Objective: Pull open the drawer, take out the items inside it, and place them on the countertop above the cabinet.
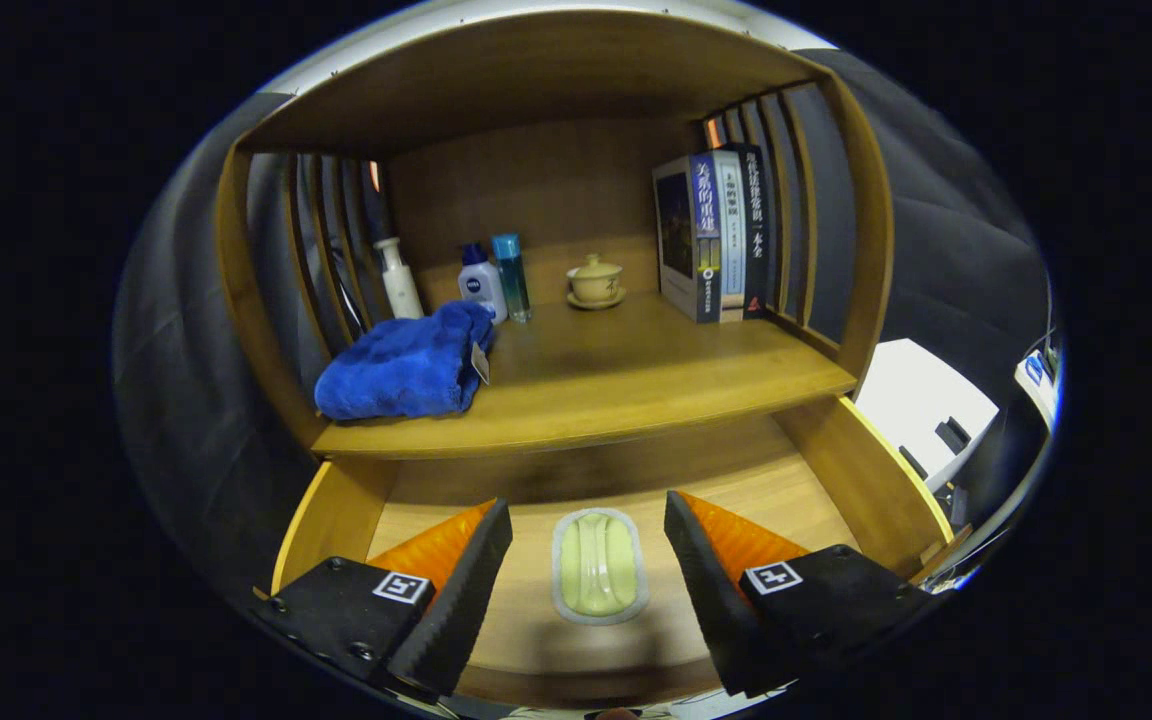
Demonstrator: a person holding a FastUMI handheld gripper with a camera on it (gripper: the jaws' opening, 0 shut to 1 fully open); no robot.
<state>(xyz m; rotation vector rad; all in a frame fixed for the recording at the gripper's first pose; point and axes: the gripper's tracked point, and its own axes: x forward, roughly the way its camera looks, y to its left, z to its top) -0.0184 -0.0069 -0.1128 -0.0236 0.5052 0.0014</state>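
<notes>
Gripper view looks down into the pulled-open drawer [336,515], where the tool [588,545] spreads wide, straddling (not touching) a pale green soap dish [597,566], lined up to grasp; the surface [636,385] lies above.

Gripper camera looking down and forward into the open drawer [836,470], close in.

The fisheye view rides on the gripper [588,520] and faces the wooden cabinet [866,250] head-on from just outside the drawer's front edge. Its two fingers stand spread apart in the foreground, over the drawer floor. The camera tilts slightly downward: the drawer floor lies nearest, the countertop [636,390] sits above it at middle range, and the cabinet's back panel and slatted side walls lie farthest.
</notes>
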